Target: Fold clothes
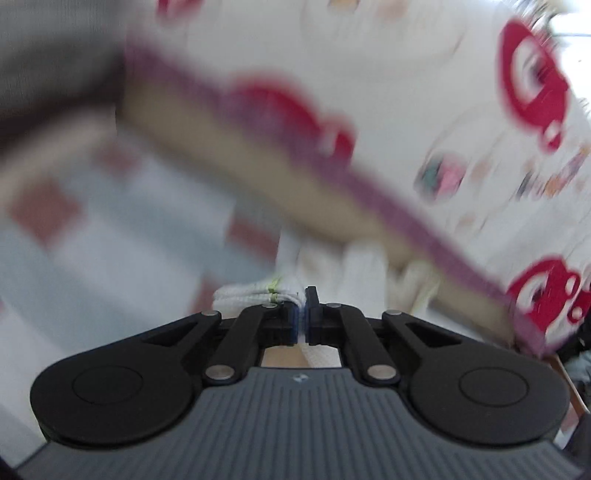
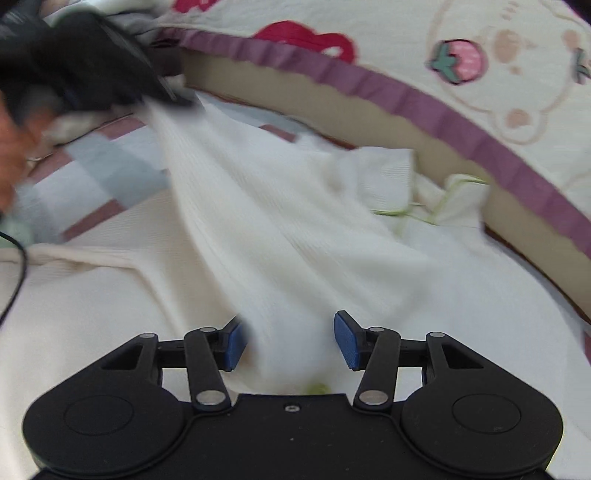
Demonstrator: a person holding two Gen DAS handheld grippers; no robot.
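Right tongs [image 2: 290, 339] gape apart over the cream ribbed top [image 2: 280, 229] sprawled across the bed, beside the strawberry quilt [image 2: 480, 48]. Left tongs [image 1: 305, 314] are pinched on its hem. One-sided pull could probably drag everything crooked.

Across the upper right of both views lies a cream quilt [image 2: 406, 33] with red shapes and a pink strawberry print [image 2: 460, 61] — its edge carries a purple band [image 2: 458, 122] over a tan side. In the left part of the frame is a checked sheet [image 2: 92, 166] in pale blue, white and dull red. The light is soft daylight; the left wrist view is much blurred.
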